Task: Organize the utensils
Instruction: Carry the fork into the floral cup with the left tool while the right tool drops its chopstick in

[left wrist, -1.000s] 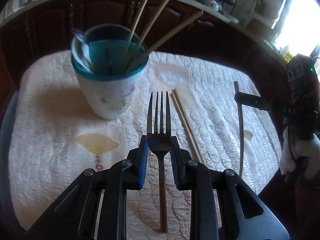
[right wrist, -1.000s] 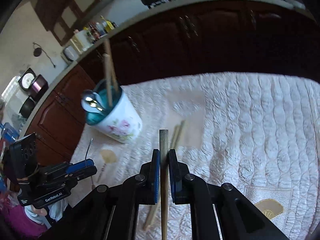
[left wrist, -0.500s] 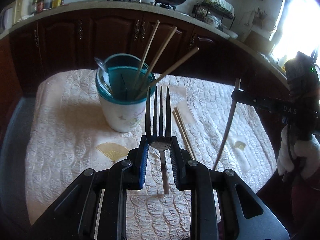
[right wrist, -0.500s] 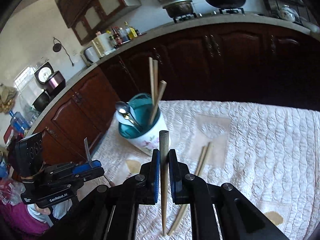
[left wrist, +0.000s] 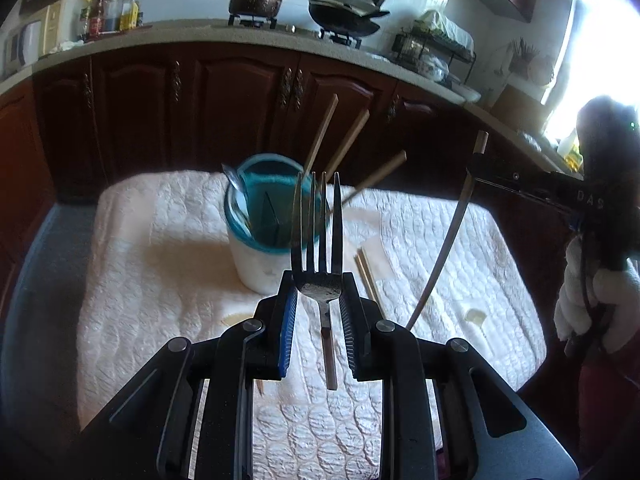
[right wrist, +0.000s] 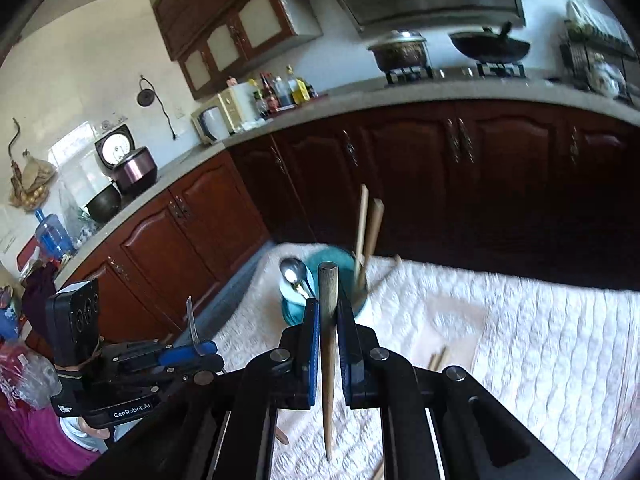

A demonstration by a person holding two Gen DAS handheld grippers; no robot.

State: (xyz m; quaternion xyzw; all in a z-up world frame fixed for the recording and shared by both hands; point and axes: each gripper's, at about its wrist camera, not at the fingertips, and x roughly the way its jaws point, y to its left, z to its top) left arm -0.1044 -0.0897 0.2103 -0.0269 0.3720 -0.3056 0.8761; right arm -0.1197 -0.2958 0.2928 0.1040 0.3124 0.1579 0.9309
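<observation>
Left hand-held gripper (left wrist: 317, 294): blue-padded jaws clamped on the neck of a silver metal fork (left wrist: 318, 240), tines up, handle hanging below the jaws, lifted off the table (left wrist: 160, 280), which carries a white quilted cloth.

Right hand-held gripper (right wrist: 328, 320): jaws closed narrow on a single tapered wooden chopstick (right wrist: 328, 340), held upright, thick end up, thin tip below and off the cloth. Same chopstick seen from the left wrist view (left wrist: 448, 240), to the right of the fork.

White cup with a teal interior (left wrist: 266, 216) stands on the cloth beyond both grippers. It holds three wooden chopsticks (left wrist: 348, 144) leaning to the right, and a silver metal spoon (left wrist: 234, 184) against its left rim.

A pair of loose wooden chopsticks (left wrist: 368, 272) lies flat on the cloth just right of the cup.
</observation>
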